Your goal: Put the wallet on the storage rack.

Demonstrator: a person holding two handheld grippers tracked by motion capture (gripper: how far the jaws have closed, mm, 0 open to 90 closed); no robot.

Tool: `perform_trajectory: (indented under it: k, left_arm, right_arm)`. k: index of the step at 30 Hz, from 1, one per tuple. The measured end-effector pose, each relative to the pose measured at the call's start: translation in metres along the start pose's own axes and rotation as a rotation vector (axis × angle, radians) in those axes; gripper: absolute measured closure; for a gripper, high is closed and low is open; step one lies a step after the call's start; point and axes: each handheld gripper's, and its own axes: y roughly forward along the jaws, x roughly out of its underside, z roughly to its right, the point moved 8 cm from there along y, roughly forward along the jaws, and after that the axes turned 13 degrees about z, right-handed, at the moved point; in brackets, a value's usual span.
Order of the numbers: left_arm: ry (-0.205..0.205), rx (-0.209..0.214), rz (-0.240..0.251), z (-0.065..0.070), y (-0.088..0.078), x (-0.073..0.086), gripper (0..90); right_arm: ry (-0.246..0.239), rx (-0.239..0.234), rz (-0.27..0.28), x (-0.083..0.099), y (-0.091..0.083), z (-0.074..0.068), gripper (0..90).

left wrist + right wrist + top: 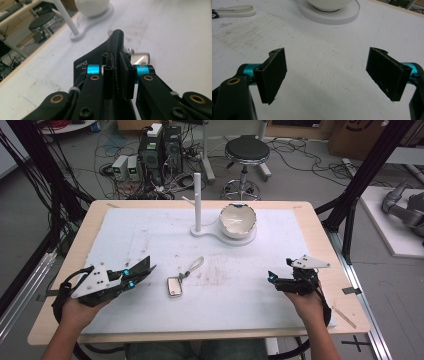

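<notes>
The left gripper [142, 270] is clamped on a flat black leather-like item, most likely a card holder or small wallet [117, 47]; in the left gripper view the pads meet on its textured edge and the item stands upright between the jaws, clear of the white table mat [150, 227]. A small line of pale lettering is stamped on the item's side near the left pad, but it is too blurred to read. The right gripper [282, 282] rests low over the mat at the right side, its jaws wide apart with nothing between them. On the mat between the two grippers lies a metal key fob with a grey strap [176, 285], near the left gripper and untouched. Farther back stands a white stand with an upright post [197, 200] and, on its round base, a white bowl [238, 220] with a dark inner rim. Judged progress: the pick-up of the black item appears complete, and it seems lifted off the surface. Remaining, by estimate: carrying it to a destination, possibly the bowl or stand, and releasing it; the fob may follow. No other readable brand or label appears on the table items.
</notes>
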Motion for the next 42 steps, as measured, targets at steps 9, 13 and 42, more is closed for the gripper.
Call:
perform_trajectory:
  k: [9, 13, 42]
  left_arm:
    - [-0.019, -0.013, 0.108, -0.010, -0.003, -0.033, 82.8]
    - [-0.021, -0.001, 0.090, -0.009, 0.002, -0.030, 82.8]
    - [-0.036, 0.204, 0.166, 0.009, 0.061, -0.082, 82.7]
  right_arm:
    - [0.009, -0.002, 0.011, -0.002, -0.001, 0.000, 17.2]
    - [0.007, -0.002, 0.012, -0.002, -0.001, 0.000, 17.2]
    - [-0.118, -0.128, 0.136, -0.054, -0.008, -0.023, 17.1]
